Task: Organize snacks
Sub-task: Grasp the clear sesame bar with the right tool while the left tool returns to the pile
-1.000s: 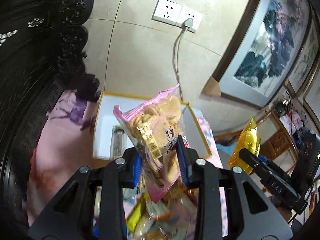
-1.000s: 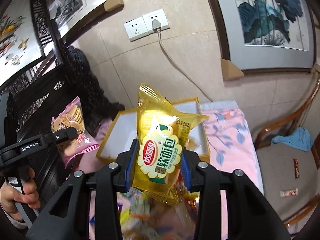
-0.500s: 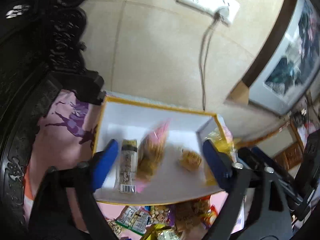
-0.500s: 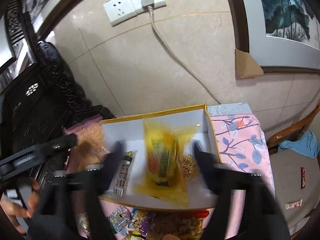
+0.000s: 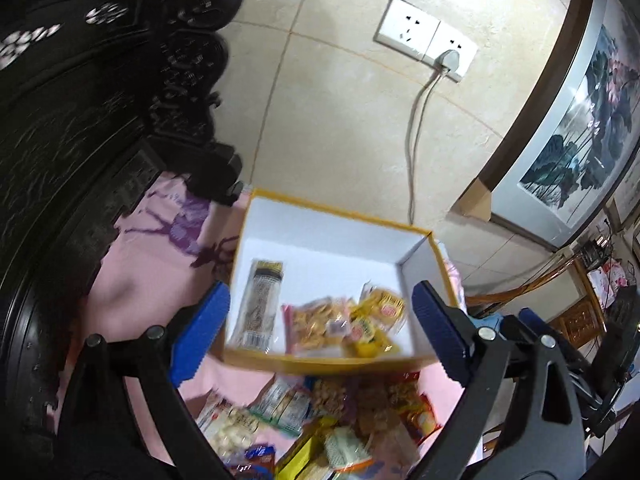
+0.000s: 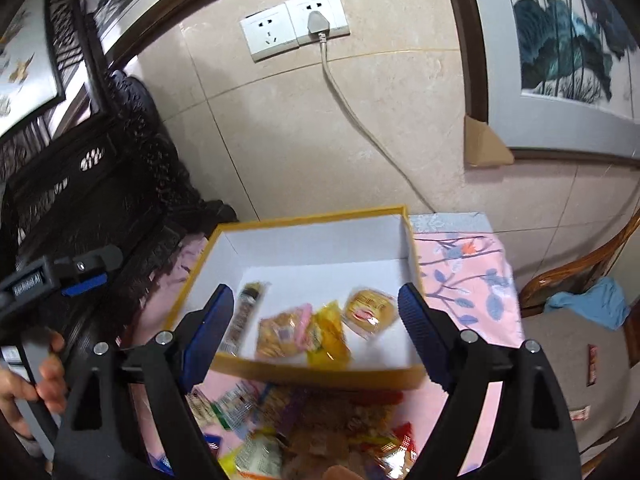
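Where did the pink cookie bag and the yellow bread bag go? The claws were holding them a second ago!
Both were let go. The left gripper opened and dropped the pink cookie bag into the box; the right gripper opened and dropped the yellow bread bag beside it. The long dark bar, the round cake and the box stayed put.
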`<state>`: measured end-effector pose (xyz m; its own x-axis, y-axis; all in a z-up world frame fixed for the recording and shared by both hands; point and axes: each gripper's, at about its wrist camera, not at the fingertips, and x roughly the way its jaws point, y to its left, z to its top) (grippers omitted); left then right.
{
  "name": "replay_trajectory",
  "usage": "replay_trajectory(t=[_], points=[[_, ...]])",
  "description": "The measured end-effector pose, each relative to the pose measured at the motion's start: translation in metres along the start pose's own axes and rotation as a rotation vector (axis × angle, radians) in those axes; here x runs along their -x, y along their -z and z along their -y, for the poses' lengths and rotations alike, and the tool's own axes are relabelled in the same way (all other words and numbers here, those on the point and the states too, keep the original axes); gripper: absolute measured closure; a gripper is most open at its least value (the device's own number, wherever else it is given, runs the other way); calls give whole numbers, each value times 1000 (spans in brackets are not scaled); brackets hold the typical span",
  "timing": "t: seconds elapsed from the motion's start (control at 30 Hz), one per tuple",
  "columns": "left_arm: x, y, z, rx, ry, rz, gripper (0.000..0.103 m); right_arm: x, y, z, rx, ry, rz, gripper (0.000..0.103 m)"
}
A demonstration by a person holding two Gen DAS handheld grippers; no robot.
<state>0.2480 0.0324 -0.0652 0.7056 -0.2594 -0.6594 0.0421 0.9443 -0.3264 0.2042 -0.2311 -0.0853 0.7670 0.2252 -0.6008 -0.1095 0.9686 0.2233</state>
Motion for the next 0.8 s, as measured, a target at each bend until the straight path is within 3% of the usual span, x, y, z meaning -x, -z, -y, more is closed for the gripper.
replay_trajectory(t=[0.33, 0.43, 0.8], points=[[25, 75, -29, 43, -40, -94, 8, 11, 99, 10, 81, 38, -172, 27], [32, 99, -33, 35, -46, -128, 8, 3, 125, 9, 113, 30, -230, 35], [66, 161, -51, 64, -91, -205, 8, -54, 170, 8, 238, 10, -390, 51]])
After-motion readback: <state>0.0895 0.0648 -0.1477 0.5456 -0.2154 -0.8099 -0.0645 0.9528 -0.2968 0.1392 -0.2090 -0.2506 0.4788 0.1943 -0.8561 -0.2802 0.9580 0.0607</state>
